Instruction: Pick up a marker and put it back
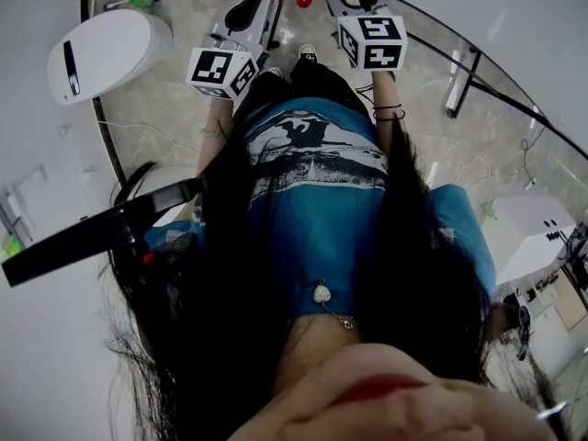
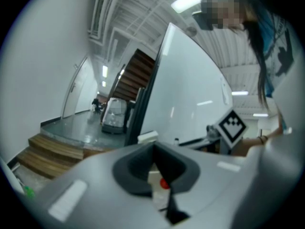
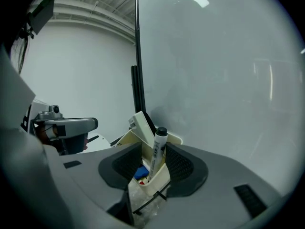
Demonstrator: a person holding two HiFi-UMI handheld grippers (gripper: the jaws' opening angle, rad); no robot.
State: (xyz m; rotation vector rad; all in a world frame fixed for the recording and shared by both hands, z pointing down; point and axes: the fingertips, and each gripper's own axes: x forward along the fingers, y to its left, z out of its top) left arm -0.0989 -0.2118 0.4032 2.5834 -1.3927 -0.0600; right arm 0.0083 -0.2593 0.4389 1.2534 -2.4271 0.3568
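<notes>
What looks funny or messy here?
Nothing is spilled or broken. The marker leans in the cream holder instead of standing straight. A black tie wraps the holder and some crinkly plastic, which looks makeshift.

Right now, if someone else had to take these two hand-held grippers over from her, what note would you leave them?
Left gripper: jaws a little apart, gripping nothing I can make out. A cream piece with a red dot shows in the gap.
Right gripper: jaws open, one on each side of the cream holder. The black-capped marker stands in the holder, not gripped.
Done: the pictures don't show whether the marker has been lifted out yet.
Left: if it hasn't, close on the marker, lift it and put it back. Otherwise, draw the right gripper away.
</notes>
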